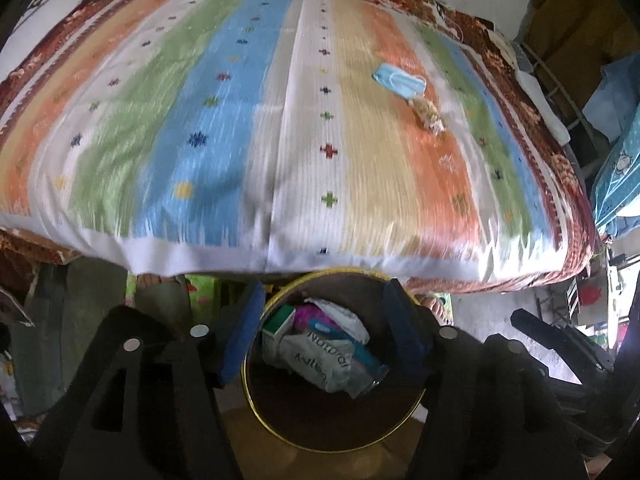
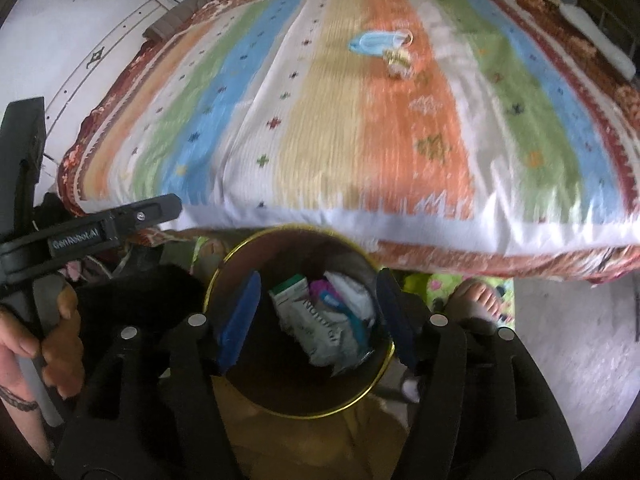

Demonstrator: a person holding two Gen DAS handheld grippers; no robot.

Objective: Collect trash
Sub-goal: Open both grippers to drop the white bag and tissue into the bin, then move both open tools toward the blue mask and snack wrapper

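Observation:
A round dark bin with a gold rim (image 1: 256, 408) (image 2: 224, 264) stands on the floor at the foot of the bed. It holds crumpled wrappers (image 1: 320, 360) (image 2: 320, 332), a green-white box and other trash. My left gripper (image 1: 324, 332) is open and empty above the bin. My right gripper (image 2: 316, 316) is open and empty above the bin too. On the bed lie a blue face mask (image 1: 398, 80) (image 2: 376, 42) and a small crumpled yellowish wrapper (image 1: 430, 118) (image 2: 398, 62) beside it.
The bed has a striped cover (image 1: 240, 120) (image 2: 360, 140) over a brown patterned blanket. A person's bare foot (image 2: 478, 296) stands right of the bin. The left hand-held gripper (image 2: 80, 236) shows at the left. Clothes and clutter (image 1: 600, 100) stand right of the bed.

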